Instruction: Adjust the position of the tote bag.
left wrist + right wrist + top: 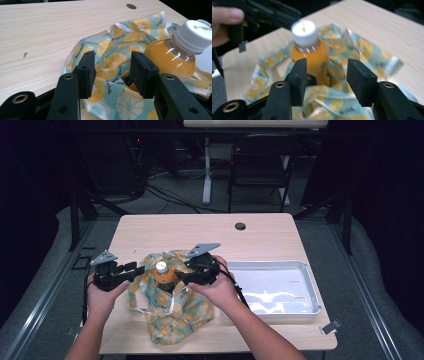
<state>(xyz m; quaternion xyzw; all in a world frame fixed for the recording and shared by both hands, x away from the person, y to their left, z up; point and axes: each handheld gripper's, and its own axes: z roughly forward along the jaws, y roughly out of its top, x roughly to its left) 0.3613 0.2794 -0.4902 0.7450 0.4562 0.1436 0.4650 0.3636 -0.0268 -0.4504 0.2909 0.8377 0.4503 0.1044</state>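
Near the front edge of the table (150, 227), my bottle (164, 276) of orange drink stands upright in the lemon-print bag (172, 312), neck and white cap poking out of the top. My left gripper (134, 269) is spread wide with just a fold of bag loose between the pads, not pinched. My right gripper (184, 276) is spread too, nothing clamped, the bottle just ahead of it. Looks like I'm mid-bagging. Next I'd guess I need to grab the bag's rim on both sides and pull it up around the bottle without tipping it.
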